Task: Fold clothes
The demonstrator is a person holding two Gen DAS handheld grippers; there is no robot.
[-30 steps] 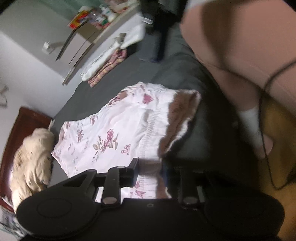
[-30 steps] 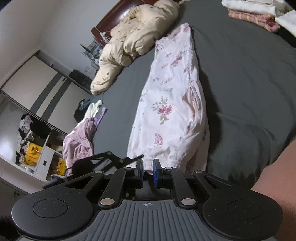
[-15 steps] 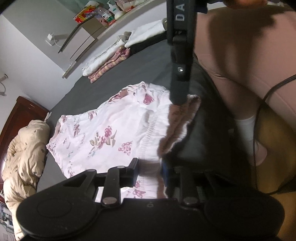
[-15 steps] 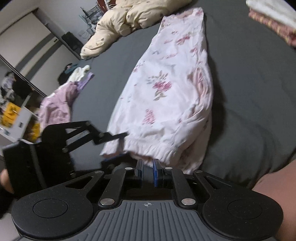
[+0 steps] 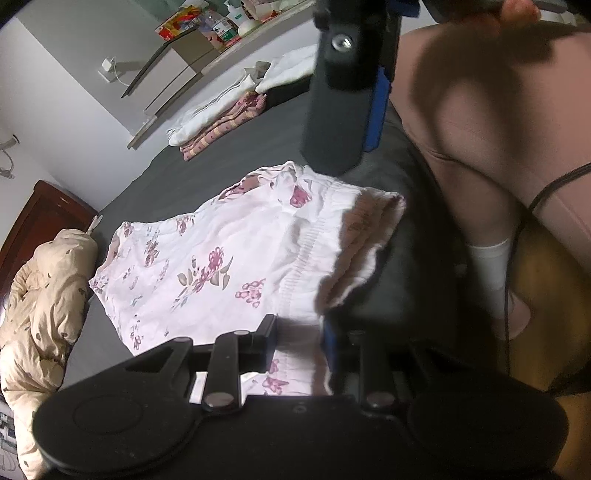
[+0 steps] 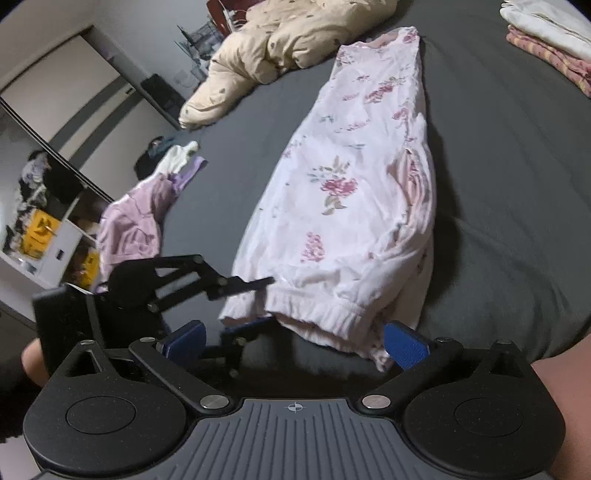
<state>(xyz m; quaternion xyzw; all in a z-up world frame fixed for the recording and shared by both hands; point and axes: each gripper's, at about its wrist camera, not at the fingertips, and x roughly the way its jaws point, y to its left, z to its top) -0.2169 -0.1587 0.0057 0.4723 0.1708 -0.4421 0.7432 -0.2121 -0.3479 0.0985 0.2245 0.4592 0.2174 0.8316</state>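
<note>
Blue pads of my right tool [image 6: 295,341] are spreading wide, with the waistband of the floral garment [image 6: 354,192] lying loose between them. Just beside it, my left tool [image 5: 297,334] pinches that same hem. The garment stretches lengthwise across the grey bed [image 6: 498,166]. Only the right view shows the purple clothes heap [image 6: 136,218]; only the left shows the cluttered shelf [image 5: 207,33]. Farther off lie the beige duvet [image 6: 280,48] and the folded stack [image 5: 221,118].

We are seeing one floral garment [image 6: 354,206], one duvet [image 6: 280,48], one purple heap [image 6: 136,218], and two hand-held grippers.
</note>
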